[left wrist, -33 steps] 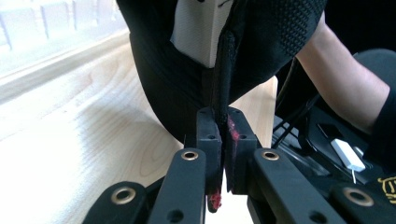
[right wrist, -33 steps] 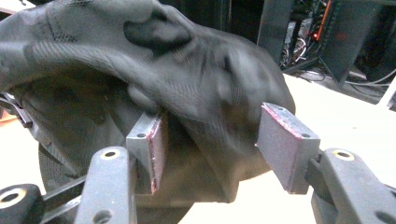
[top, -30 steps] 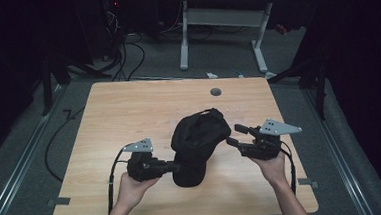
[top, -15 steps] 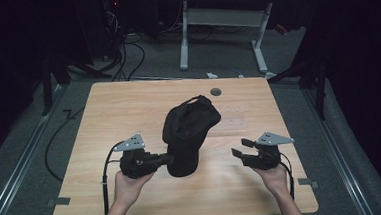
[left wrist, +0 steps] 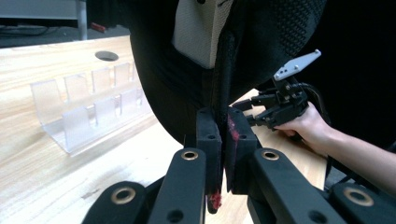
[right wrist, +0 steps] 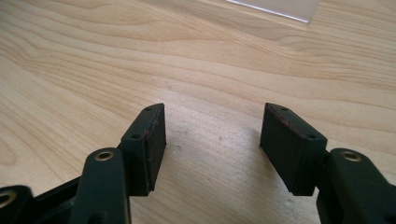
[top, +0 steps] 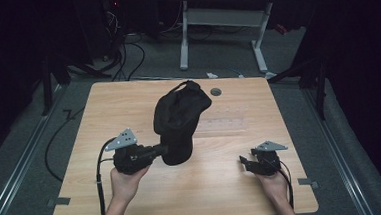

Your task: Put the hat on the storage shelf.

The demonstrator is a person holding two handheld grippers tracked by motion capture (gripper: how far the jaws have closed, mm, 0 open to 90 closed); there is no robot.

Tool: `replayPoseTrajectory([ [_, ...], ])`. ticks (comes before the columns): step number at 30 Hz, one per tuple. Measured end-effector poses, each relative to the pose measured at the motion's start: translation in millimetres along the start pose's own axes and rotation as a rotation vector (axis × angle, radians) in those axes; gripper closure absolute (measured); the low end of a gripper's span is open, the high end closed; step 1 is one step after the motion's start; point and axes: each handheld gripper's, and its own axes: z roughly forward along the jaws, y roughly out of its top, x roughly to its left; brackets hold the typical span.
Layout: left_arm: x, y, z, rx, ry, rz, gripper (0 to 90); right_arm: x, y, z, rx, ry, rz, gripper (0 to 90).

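Observation:
A black cap (top: 179,120) stands upright over the middle of the wooden table (top: 123,106), its lower edge pinched by my left gripper (top: 163,150). In the left gripper view the jaws (left wrist: 223,126) are shut on the cap's black edge, and a pale lining patch (left wrist: 196,28) shows inside the cap (left wrist: 280,37). My right gripper (top: 244,163) rests low near the front right of the table, apart from the cap. Its jaws (right wrist: 212,126) are open over bare wood with nothing between them. It also appears beyond the cap in the left gripper view (left wrist: 247,112).
A clear plastic slotted rack (left wrist: 88,105) lies on the table behind the cap, faint in the high view (top: 226,116). A round cable hole (top: 215,91) sits near the far edge. Desk legs and cables stand on the floor beyond the table.
The right gripper let go of the cap and drew back toward the front right. The left gripper swung the cap from lying flat to standing upright and shifted slightly left.

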Motion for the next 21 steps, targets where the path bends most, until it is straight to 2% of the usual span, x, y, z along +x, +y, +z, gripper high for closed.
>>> replayPoseTrajectory([
  [6, 2.6, 7.4, 2.8, -0.019, 0.034, 0.024, 86.3, 4.8, 0.4, 0.9, 0.007, -0.033, -0.017, 38.0],
  [16, 3.0, 28.5, 9.0, -0.061, 0.045, 0.077, 86.3, 5.3, 0.3, 1.0, 0.008, -0.029, -0.023, 36.3],
  [21, 6.7, 40.7, 18.5, -0.086, 0.072, 0.109, 86.3, 5.4, 0.3, 1.0, 0.008, -0.028, -0.021, 36.2],
])
